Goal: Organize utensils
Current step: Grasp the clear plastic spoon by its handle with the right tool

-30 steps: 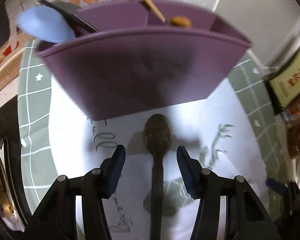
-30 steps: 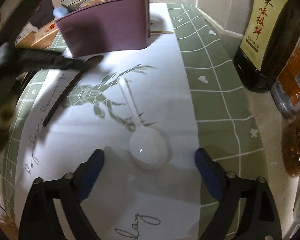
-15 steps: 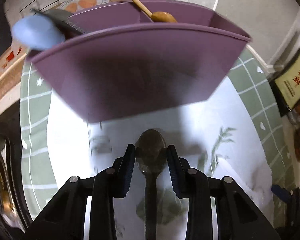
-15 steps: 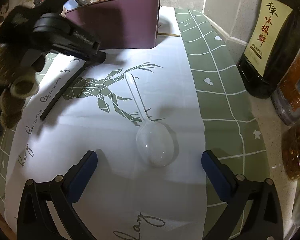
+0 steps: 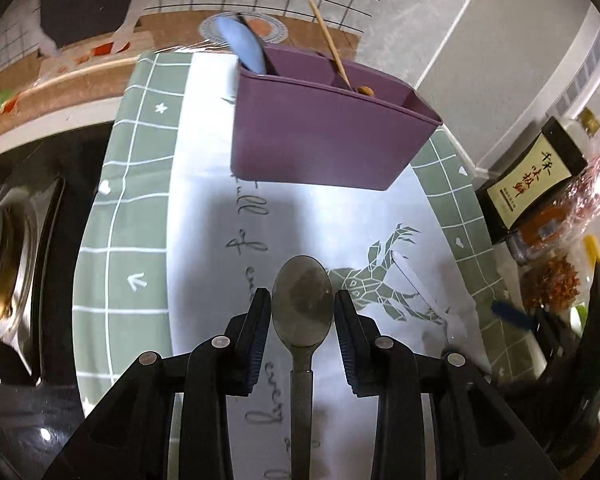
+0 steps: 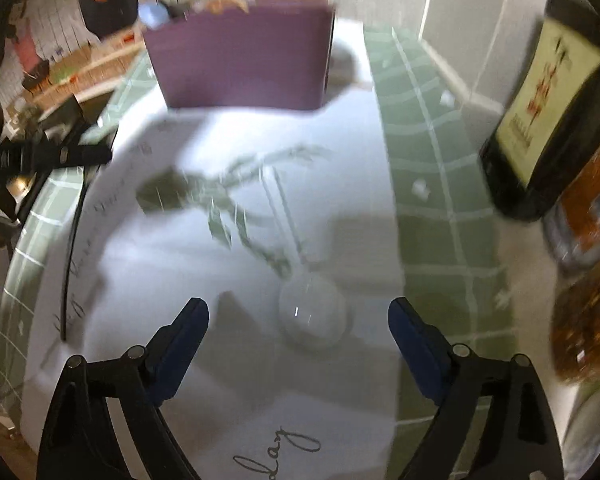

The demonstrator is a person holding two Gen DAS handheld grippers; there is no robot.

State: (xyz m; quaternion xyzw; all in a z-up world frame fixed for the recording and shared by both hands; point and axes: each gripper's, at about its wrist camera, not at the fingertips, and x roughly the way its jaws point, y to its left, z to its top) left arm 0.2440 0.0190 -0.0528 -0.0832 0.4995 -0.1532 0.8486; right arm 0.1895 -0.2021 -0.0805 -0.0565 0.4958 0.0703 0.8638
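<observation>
1. Purple plastic marks the utensil holder [image 5: 324, 136] at the back of the white deer-print mat [image 5: 204, 248]; a blue utensil [image 5: 244, 50] stands in its left compartment and a wooden stick [image 5: 330, 46] leans in a compartment further right.
2. Your left tool [image 5: 302, 308] is pinching the metal spoon [image 5: 302, 300] by the sides of its bowl, handle running back toward the camera, and it looks lifted clear of the surface.
3. The clear plastic spoon [image 6: 312, 316] lies on the mat, bowl toward you, just ahead of your right tool [image 6: 298, 316].
4. Your right tool is spread wide with nothing pressed between its pads; the jaws have just been narrowing a little, and the clear spoon's bowl sits between them untouched. This view is blurred.
5. At the far right a dark bottle [image 6: 540, 120] stands off the green grid cloth [image 6: 432, 216].
</observation>
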